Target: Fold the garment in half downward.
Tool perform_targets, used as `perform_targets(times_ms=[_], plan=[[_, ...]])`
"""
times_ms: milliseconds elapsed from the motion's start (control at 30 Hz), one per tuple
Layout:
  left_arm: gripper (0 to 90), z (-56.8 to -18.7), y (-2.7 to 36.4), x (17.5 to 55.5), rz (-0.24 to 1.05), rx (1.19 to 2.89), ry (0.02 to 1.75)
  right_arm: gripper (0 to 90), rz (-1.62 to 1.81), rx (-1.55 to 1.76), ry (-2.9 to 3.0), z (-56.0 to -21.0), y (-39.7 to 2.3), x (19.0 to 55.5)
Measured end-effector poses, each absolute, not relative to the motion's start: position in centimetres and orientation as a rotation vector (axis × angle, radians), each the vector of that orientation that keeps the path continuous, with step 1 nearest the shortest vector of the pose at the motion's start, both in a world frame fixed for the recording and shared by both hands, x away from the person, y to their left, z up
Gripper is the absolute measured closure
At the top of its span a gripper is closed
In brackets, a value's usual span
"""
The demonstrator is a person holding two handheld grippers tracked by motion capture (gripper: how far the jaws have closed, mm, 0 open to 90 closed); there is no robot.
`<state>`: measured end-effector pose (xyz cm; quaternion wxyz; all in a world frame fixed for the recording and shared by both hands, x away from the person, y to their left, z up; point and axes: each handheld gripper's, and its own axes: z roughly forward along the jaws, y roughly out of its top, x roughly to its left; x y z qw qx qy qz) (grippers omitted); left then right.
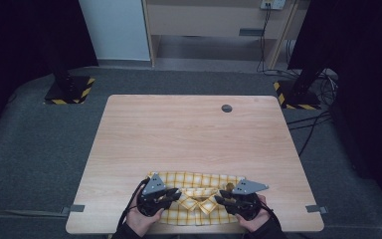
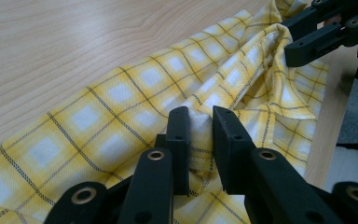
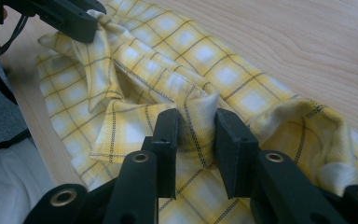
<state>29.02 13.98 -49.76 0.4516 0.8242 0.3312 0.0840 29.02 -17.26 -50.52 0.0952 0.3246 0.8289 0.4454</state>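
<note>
Nearest you, the folded yellow checked shirt (image 1: 197, 196) lies flat along the near edge of the worktop (image 1: 194, 129), collar up and roughly centred between your 2 hands.

Your left gripper (image 2: 200, 135) has a raised pleat of cloth between its jaws at the shirt's left side. The jaws are parted a little and the fabric sits loosely in the gap, so this reads as a release rather than a firm pinch. Your right gripper (image 3: 196, 135) is in the same state on the other side: slightly spread, with a ridge of fabric standing between the pads, which do not look to be squeezing it.

If you are setting the shirt down, spread both grippers fully before you lift. Then draw each one straight up and back so the pads don't drag the pleats along and pull the fold apart. Move both together to keep the collar centred. If you mean to carry it instead, close firmly on more layers first.

Farther off, the worktop is bare wood with a small round grommet (image 1: 227, 108) near its far edge.

No brand, label or readable writing shows on the shirt or the grippers.
</note>
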Motion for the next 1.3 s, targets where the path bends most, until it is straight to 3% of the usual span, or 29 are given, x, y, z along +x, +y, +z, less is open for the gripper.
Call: perform_targets(times_ms=[300,633,867,1033,1300], plan=[[69.4,-48.9,16.0,29.0,0.198,1.989,0.867,53.4,1.387,0.968,2.434,-49.9,-18.0,28.7],[49.7,-48.5,16.2,30.6,0.250,1.943,0.969,32.0,1.435,1.057,2.318,-48.9,-18.2,30.6],[33.9,-49.4,14.2,31.6,0.325,2.002,0.986,28.2,1.390,1.097,2.304,-48.6,-17.5,31.9],[27.9,-49.9,13.7,31.4,0.393,2.040,0.986,28.0,1.390,1.100,2.282,-47.8,-17.3,32.2],[21.8,-50.8,13.1,30.5,0.473,2.150,0.960,27.8,1.239,1.100,2.404,-50.4,-16.8,31.5]])
